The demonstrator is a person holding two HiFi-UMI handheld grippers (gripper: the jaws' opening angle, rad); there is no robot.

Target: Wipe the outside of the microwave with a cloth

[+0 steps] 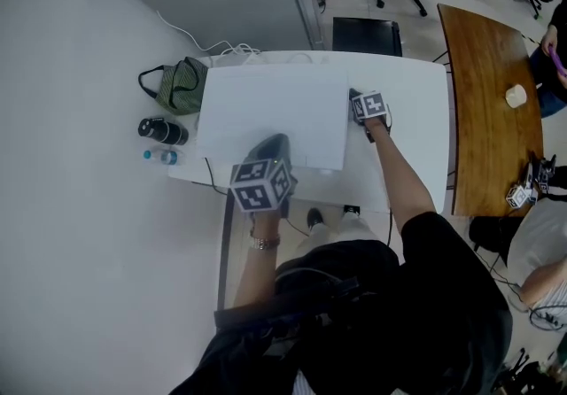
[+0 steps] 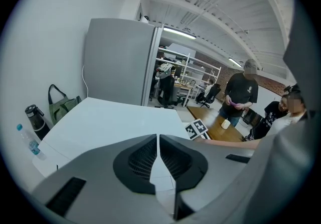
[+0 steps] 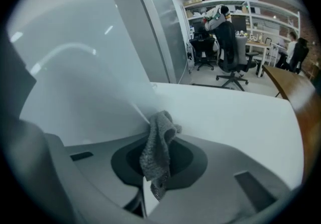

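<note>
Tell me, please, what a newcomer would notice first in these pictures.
The large white box-shaped microwave fills the middle of the white table. At its right side, the right gripper is shut on a crumpled grey cloth. The left gripper, shut and empty, hovers over the microwave's near edge.

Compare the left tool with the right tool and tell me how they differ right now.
Load: the right tool is shut on a grey cloth; the left tool has its jaws nearly together with nothing between them.
Place: the right tool is at the right side of the white microwave; the left tool is over its near edge.
Shared: each carries a marker cube.
</note>
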